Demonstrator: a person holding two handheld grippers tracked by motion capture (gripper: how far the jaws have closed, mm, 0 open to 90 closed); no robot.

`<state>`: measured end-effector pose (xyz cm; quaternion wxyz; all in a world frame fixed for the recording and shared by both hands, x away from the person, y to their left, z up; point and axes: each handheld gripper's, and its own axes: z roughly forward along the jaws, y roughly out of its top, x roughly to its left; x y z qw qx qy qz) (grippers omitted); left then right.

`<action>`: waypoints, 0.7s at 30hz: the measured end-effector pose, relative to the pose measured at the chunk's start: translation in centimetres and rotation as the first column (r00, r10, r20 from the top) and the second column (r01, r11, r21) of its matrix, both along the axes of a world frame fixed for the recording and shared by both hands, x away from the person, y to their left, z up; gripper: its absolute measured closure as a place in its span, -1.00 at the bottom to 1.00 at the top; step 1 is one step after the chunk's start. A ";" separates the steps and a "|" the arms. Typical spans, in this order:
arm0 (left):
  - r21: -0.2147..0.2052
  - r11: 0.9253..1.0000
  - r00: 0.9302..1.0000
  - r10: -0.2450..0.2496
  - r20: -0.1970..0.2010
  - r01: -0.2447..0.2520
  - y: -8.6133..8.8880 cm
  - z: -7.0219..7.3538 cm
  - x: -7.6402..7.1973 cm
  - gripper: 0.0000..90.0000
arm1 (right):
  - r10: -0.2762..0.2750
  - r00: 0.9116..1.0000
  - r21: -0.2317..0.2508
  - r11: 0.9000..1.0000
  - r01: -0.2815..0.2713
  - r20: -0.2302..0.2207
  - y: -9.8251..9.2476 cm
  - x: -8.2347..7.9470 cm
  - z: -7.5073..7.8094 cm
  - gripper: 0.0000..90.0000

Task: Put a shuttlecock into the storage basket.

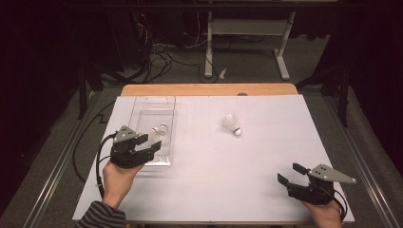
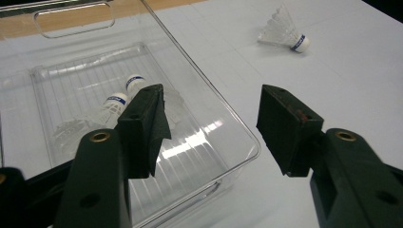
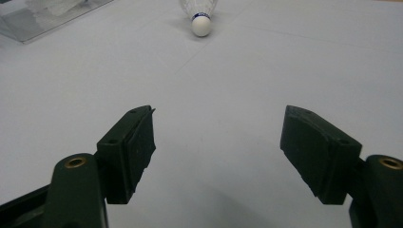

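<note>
A clear plastic tray (image 1: 142, 107) lies on the left of the white table sheet. Two white shuttlecocks (image 2: 111, 107) rest inside the tray (image 2: 233, 137), seen in the high view as a pale cluster (image 1: 160, 133). A third shuttlecock (image 1: 232, 124) lies on its side on the sheet, right of the tray; it shows far off in the left gripper view (image 2: 285, 32) and straight ahead in the right gripper view (image 3: 200, 19). My left gripper (image 1: 149, 142) hovers open over the tray's near right corner, jaws wide with nothing between them (image 2: 211, 128). My right gripper (image 1: 291, 173) rests open and empty near the front right (image 3: 216, 152).
The white sheet (image 1: 214, 161) covers a wooden table whose far edge (image 1: 209, 89) shows behind it. Metal rails run along both sides. Beyond the table stand a white desk frame (image 1: 247, 33) and loose cables (image 1: 157, 57) on the floor.
</note>
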<state>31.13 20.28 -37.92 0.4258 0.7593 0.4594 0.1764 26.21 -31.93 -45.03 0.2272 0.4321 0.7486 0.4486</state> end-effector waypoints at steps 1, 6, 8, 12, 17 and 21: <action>-0.001 1.000 1.000 -0.001 -0.001 0.001 0.0 0.0 -0.1 -0.03 | 0.000 1.000 0.000 1.000 0.000 0.000 0.0 0.0 0.0 -0.38; -0.006 1.000 1.000 -0.003 0.004 0.003 0.0 -0.2 -0.3 -0.03 | 0.000 1.000 0.000 1.000 0.000 -0.001 0.0 0.0 0.0 -0.38; -0.004 1.000 1.000 -0.005 0.003 0.005 0.1 -0.2 -0.4 -0.03 | 0.000 1.000 0.000 1.000 0.000 -0.001 0.0 0.0 0.0 -0.38; -0.011 1.000 1.000 -0.007 0.007 0.007 0.0 -0.3 -0.7 -0.03 | 0.001 1.000 0.000 1.000 -0.001 0.000 0.0 0.0 0.0 -0.38; -0.007 1.000 1.000 -0.015 0.014 0.015 0.0 -0.3 -1.1 -0.04 | 0.001 1.000 0.001 1.000 -0.001 0.000 0.0 0.0 0.0 -0.38; -0.003 1.000 0.999 -0.024 0.020 0.024 -0.1 -0.3 -1.5 -0.04 | 0.000 1.000 0.002 1.000 0.000 0.000 0.0 0.0 0.0 -0.38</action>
